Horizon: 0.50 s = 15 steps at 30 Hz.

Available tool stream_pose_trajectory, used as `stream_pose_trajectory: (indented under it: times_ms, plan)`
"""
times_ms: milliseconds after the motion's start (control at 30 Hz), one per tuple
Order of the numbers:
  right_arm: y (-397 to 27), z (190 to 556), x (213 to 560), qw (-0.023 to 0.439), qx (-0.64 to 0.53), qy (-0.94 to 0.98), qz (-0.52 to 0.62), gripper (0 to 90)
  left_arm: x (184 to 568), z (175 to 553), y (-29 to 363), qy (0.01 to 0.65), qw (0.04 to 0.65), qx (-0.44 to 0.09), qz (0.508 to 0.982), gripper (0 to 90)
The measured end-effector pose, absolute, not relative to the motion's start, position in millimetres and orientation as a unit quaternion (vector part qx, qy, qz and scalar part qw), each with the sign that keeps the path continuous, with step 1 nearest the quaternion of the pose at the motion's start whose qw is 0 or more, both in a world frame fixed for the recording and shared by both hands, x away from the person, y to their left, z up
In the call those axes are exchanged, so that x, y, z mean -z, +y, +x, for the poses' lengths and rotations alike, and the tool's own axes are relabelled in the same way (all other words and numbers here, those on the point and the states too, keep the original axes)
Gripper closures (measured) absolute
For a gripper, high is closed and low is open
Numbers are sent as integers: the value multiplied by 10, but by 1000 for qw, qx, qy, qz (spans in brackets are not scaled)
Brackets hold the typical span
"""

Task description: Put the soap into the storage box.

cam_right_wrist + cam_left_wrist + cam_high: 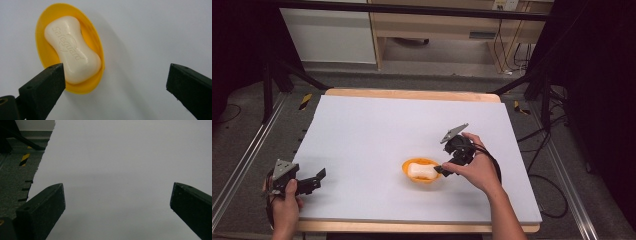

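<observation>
The left gripper rests near the tabletop's front left corner, jaws wide apart and empty. Right of centre, toward the front edge, a white Safeguard soap bar lies in a yellow oval soap dish. The right gripper, jaws spread and empty, hovers at the dish's right rim, hand angled down-left; it should probably draw back level, clear of the rim.

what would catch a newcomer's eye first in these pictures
A white soap lying in a yellow dish, the one spot of colour on the pale table, right of its middle. The right gripper is at the dish's right edge, fingers open and nothing between them. The left gripper is open at the near left corner.
</observation>
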State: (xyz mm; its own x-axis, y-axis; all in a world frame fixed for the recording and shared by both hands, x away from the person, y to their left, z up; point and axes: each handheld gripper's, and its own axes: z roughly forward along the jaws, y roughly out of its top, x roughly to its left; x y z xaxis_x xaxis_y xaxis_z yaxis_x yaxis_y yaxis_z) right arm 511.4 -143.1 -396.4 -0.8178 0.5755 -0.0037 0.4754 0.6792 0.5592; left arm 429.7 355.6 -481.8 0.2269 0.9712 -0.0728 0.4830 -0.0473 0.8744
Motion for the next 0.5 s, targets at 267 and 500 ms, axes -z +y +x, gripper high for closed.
stream_pose_trajectory:
  times_ms: [267, 500]
  plan:
    - [-1572, 5093, 4013, 96, -281, 904, 308, 7, 4818, 4296, 3555, 549, 418, -292, 662, 0]
    - [-1759, 5071, 4097, 105, -288, 892, 332, 5, 4818, 4293, 3555, 549, 420, -293, 661, 0]
